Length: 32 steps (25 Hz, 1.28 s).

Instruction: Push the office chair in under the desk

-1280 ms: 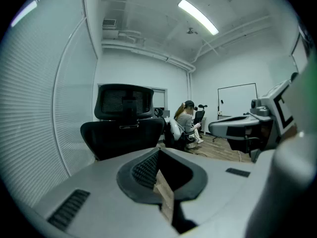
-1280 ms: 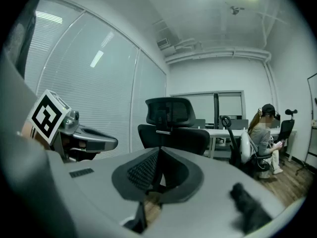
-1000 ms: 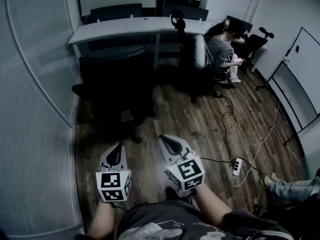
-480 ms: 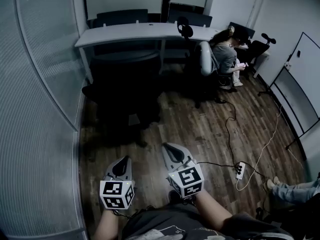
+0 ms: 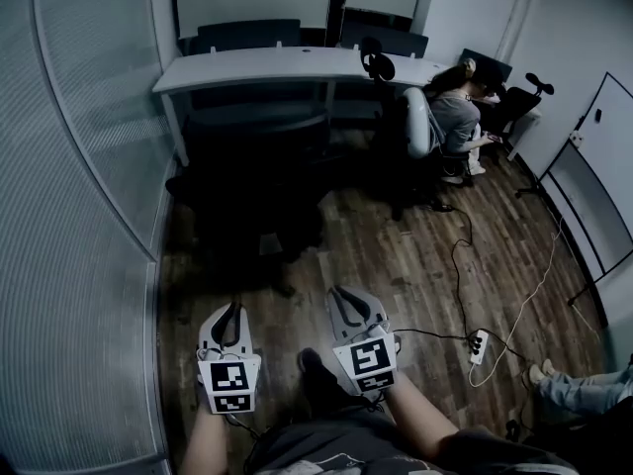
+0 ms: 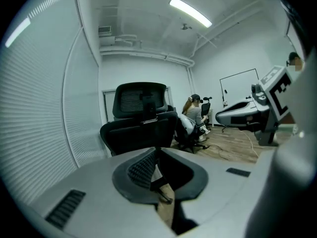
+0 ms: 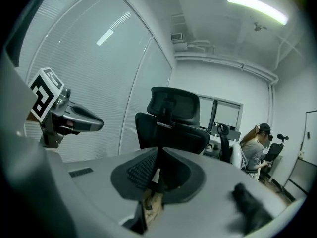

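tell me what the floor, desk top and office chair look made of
The floor looks like wood or wood-look planks: brown, streaky grain, board seams. The desk top is a smooth pale matte slab, probably laminate; no grain shows. The office chair is matte black; its headrest looks like mesh, with fine horizontal lines; frame likely plastic, too dark to confirm.

The office chair (image 5: 252, 201) is black, the worktop (image 5: 247, 67) pale grey-white. The floor (image 5: 415, 255) is brown wood planks. The left gripper (image 5: 230, 310) and right gripper (image 5: 345, 293) are grey, with black-and-white checked cubes. The wall (image 5: 69, 216) is finely striped.
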Each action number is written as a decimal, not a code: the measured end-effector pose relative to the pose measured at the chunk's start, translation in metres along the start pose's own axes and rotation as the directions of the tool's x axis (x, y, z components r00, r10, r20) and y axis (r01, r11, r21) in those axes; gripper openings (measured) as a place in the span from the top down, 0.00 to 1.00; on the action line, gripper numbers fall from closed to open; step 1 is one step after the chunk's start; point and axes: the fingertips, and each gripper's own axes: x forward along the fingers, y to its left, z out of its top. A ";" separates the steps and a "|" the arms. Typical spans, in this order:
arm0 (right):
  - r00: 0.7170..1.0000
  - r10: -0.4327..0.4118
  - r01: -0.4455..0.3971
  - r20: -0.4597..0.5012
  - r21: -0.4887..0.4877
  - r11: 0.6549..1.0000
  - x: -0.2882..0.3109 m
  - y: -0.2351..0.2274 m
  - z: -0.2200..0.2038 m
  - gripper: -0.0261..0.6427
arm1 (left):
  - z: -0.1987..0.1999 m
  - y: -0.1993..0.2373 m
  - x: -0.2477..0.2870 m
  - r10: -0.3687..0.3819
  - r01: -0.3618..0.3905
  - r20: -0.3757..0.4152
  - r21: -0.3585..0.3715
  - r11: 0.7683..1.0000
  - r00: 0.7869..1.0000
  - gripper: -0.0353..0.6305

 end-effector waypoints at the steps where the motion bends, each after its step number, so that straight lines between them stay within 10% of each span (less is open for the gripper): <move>1: 1.000 -0.002 0.002 -0.003 -0.016 1.000 0.009 -0.005 -0.002 0.92 | 0.000 0.002 0.007 0.011 -0.011 -0.003 0.020 1.000 1.000 0.92; 18: 1.000 -0.003 -0.005 -0.031 -0.257 0.966 0.157 -0.083 0.021 0.91 | 0.031 0.060 0.150 0.114 -0.092 -0.086 0.226 0.970 0.990 0.91; 28: 0.999 0.004 -0.026 -0.054 -0.406 0.913 0.215 -0.105 0.029 0.69 | 0.056 0.079 0.205 0.164 -0.129 -0.064 0.366 0.921 0.984 0.58; 32: 0.998 -0.030 0.002 -0.047 -0.508 0.861 0.236 -0.114 0.038 0.62 | 0.059 0.096 0.218 0.223 -0.166 -0.069 0.465 0.870 0.972 0.51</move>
